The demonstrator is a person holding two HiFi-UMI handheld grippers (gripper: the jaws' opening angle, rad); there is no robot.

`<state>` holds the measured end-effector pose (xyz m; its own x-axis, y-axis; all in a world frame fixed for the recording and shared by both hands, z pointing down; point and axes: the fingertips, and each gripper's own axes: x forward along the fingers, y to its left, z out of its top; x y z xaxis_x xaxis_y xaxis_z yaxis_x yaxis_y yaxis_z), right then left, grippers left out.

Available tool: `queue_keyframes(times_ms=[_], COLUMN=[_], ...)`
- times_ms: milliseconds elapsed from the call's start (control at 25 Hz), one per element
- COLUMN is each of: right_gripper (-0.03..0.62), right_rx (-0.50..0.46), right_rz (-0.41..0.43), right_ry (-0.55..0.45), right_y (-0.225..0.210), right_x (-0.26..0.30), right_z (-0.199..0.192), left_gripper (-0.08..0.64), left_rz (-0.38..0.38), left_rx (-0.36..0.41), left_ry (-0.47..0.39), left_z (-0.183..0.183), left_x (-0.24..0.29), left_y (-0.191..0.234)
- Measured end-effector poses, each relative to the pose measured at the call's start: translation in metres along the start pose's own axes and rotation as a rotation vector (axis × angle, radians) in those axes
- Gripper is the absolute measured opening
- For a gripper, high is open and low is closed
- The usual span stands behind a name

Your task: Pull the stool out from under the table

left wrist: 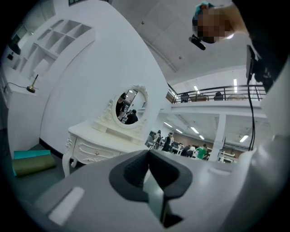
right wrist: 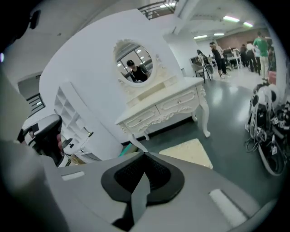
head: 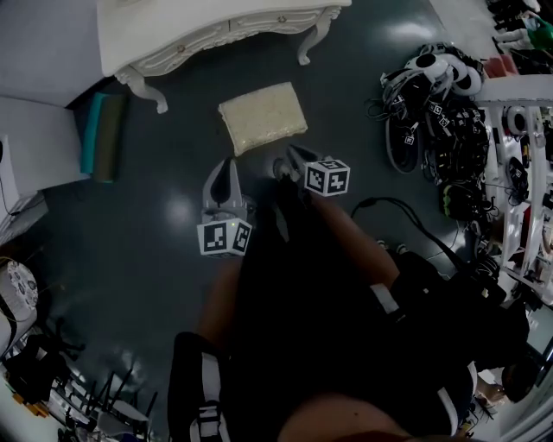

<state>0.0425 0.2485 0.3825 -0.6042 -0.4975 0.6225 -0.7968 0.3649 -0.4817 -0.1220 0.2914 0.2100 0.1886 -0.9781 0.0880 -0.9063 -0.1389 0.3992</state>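
Note:
The stool shows as a cream cushion (head: 263, 117) on the dark floor, standing out in front of the white dressing table (head: 216, 26). In the right gripper view the stool (right wrist: 188, 152) lies just beyond my jaws, below the table (right wrist: 158, 106) and its oval mirror. My left gripper (head: 228, 166) hovers near the cushion's front edge, shut and holding nothing. Just to its right, my right gripper (head: 285, 161) is also shut with nothing in it. The left gripper (left wrist: 147, 156) points at the table (left wrist: 97, 145); the stool is hidden there. The right gripper (right wrist: 144, 158) has its jaws pressed together.
Teal and green mats (head: 104, 134) lie left of the table by the wall. A heap of headsets and cables (head: 432, 95) covers the floor at right, beside a white rack (head: 518, 173). People stand far off in the hall (right wrist: 217, 54).

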Motion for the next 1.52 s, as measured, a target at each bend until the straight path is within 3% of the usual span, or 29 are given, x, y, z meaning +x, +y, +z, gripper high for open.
queue_keyframes(times_ms=[440, 680, 880, 1520], right_gripper=[-0.002, -0.001, -0.002, -0.003], right_rx=[-0.250, -0.270, -0.332, -0.359], right_rz=[-0.045, -0.007, 0.020, 0.046], right_ry=[-0.186, -0.262, -0.277, -0.328], right_y=[0.027, 0.031, 0.025, 0.026], right_x=[-0.078, -0.111, -0.135, -0.159], right_z=[0.089, 0.124, 0.123, 0.132], left_gripper=[0.009, 0.009, 0.009, 0.009], left_rz=[0.084, 0.094, 0.090, 0.046], left_rx=[0.055, 0.072, 0.095, 0.142], left_ry=[-0.038, -0.035, -0.033, -0.027], left_z=[0.021, 0.018, 0.009, 0.012], left_x=[-0.006, 0.004, 0.004, 0.007], left_y=[-0.037, -0.062, -0.081, -0.101])
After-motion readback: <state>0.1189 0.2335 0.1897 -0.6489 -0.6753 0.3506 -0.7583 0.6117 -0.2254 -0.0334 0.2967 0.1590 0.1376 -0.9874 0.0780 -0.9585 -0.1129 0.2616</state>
